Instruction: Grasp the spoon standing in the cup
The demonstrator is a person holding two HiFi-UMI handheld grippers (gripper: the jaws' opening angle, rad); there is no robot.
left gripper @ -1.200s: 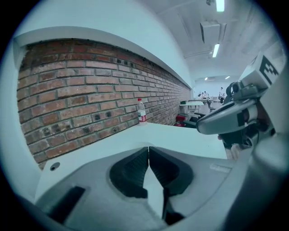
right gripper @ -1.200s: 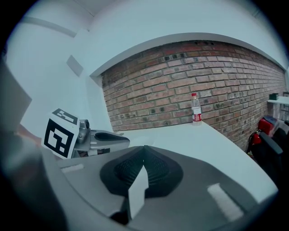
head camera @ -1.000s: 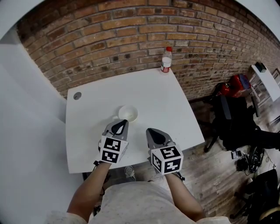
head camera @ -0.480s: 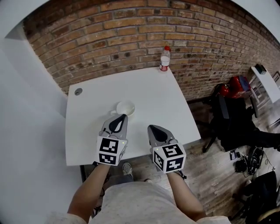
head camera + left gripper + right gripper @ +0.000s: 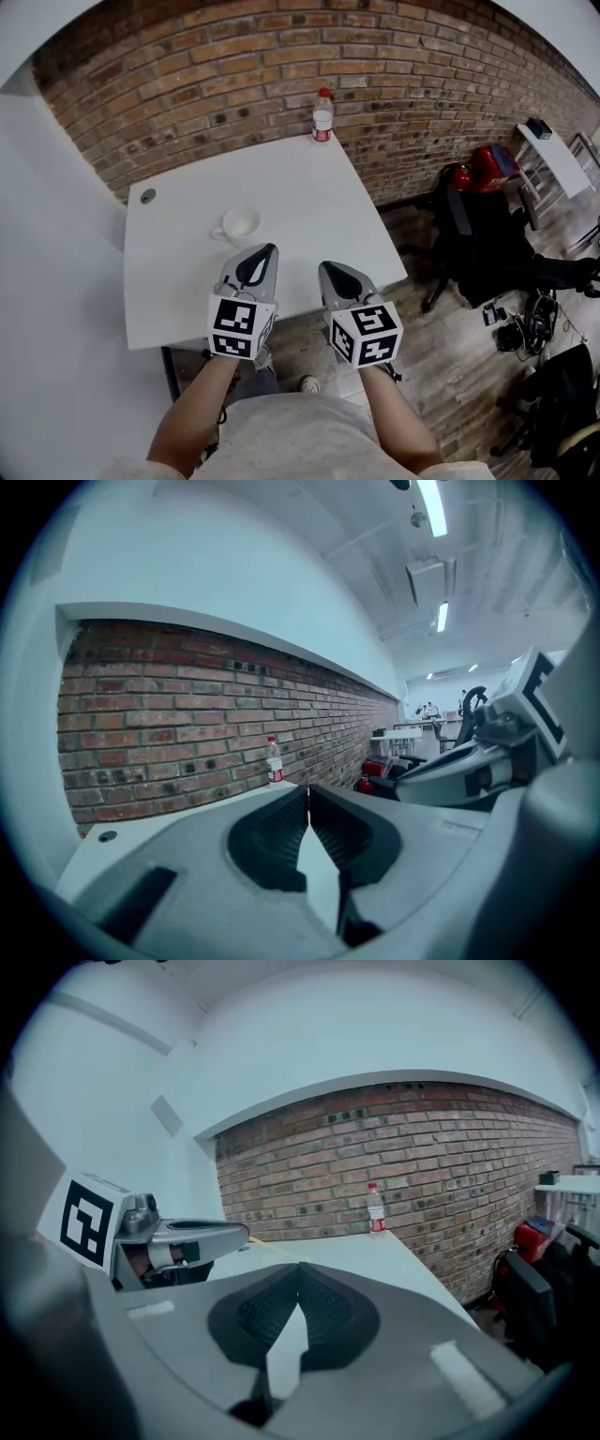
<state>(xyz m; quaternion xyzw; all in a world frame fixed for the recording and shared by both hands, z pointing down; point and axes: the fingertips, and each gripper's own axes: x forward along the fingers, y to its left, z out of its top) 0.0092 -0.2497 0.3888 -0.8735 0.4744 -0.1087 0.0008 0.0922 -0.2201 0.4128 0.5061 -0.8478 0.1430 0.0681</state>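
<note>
Since a second ago both grippers have drawn back from the cup toward the near edge of the table, and the cup now sits clear of the left gripper's tip instead of just ahead of it.

At the far left corner of the smooth white square table top (image 5: 309, 202) is a small round grey cable hole (image 5: 147, 195). Right of it, on the left half of the table, stands the small round white glazed cup (image 5: 241, 225), its handle turned left. The spoon is too small to make out in the head view, and neither gripper view shows the cup.

The left gripper (image 5: 265, 253), grey moulded plastic with dark ribbed pads, hovers over the near edge, near the cup but apart from it. Its jaws are clenched tip to tip with nothing between them. Beside it, further right, the right gripper (image 5: 327, 271) of the same make hangs over the same edge, its jaws likewise pressed together and empty.

At the far right corner, against the rough red-brown brick wall (image 5: 281, 66), a clear plastic bottle with a red cap and red label (image 5: 322, 114) stands upright. Right of the table, a black office chair (image 5: 469, 234) stands on the wood-plank floor (image 5: 450, 375).
</note>
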